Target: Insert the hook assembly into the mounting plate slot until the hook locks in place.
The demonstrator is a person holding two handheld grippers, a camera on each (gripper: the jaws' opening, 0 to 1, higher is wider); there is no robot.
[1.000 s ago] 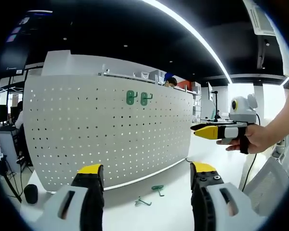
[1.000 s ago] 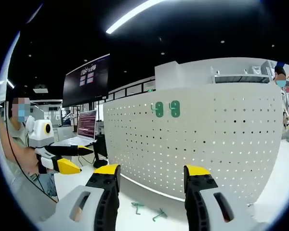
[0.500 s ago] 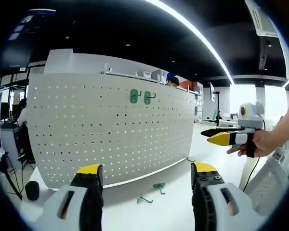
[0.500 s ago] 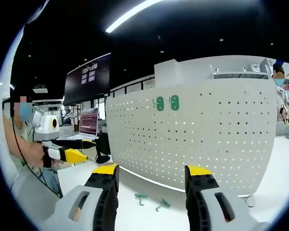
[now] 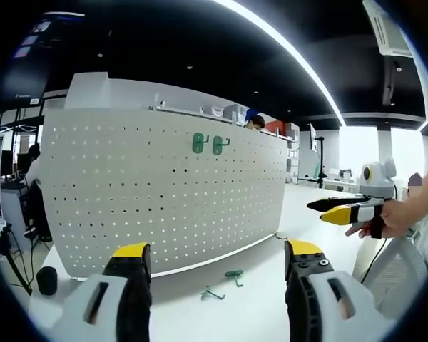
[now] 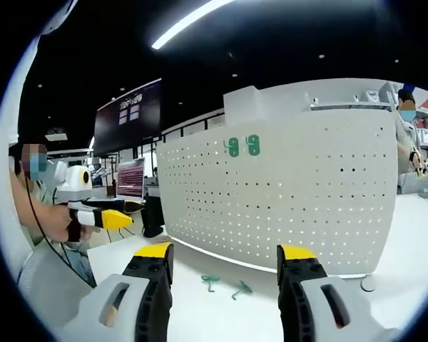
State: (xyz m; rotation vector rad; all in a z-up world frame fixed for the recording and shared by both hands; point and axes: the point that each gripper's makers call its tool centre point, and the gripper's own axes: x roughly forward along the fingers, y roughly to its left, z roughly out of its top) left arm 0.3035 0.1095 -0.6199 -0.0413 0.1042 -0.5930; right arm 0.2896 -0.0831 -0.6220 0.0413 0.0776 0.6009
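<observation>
White perforated metal mounting plate [image 5: 164, 189] – upright on white bench [image 5: 250, 313], two green hooks [image 5: 207, 144] already seated near top edge. Two loose green wire hooks [image 5: 225, 283] flat on bench at plate's foot, within reach. Left tool [image 5: 217, 267], right tool [image 6: 225, 263] – both released, empty, poised for pickup.

White bench [image 5: 250, 313], ceiling light strip [image 5: 285, 46], dark wall screen [image 6: 132, 117], laptop [image 6: 130, 189] beyond the bench's left edge, small black object [image 5: 46, 280] at bench's left corner.
</observation>
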